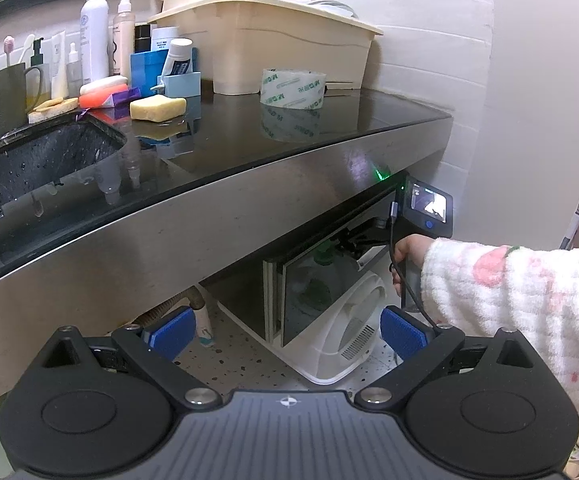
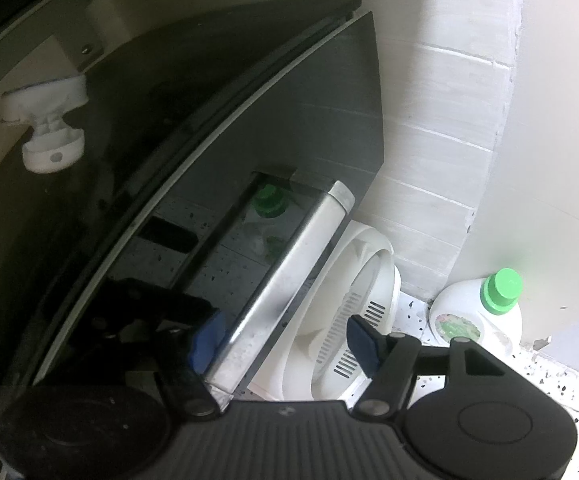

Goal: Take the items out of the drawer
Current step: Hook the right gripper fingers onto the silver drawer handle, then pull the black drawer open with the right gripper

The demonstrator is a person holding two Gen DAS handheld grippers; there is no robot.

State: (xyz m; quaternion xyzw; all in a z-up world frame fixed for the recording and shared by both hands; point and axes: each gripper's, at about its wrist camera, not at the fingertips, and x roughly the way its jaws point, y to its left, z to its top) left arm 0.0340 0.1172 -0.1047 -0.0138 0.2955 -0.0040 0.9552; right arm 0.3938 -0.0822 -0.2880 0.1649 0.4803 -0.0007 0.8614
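A dark glossy drawer front (image 1: pixel 321 280) hangs under the black countertop (image 1: pixel 329 136), and its silver edge (image 2: pixel 285 284) stands ajar. My right gripper (image 2: pixel 285 340) is open, its jaws straddling that silver edge; its left pad (image 2: pixel 207 340) is behind the panel and its right pad (image 2: pixel 363 344) in front. In the left wrist view the right gripper's body (image 1: pixel 425 208) is held by a hand in a fleecy sleeve at the drawer. My left gripper (image 1: pixel 287 330) is open and empty, held back from the counter. The drawer's contents are hidden.
A white appliance (image 2: pixel 353 300) stands on the speckled floor under the drawer, with a green-capped detergent bottle (image 2: pixel 477 312) beside it. On the counter are a tape roll (image 1: pixel 292 88), a beige bin (image 1: pixel 265 40), a yellow sponge (image 1: pixel 157 107), toiletries and a sink (image 1: pixel 29 160).
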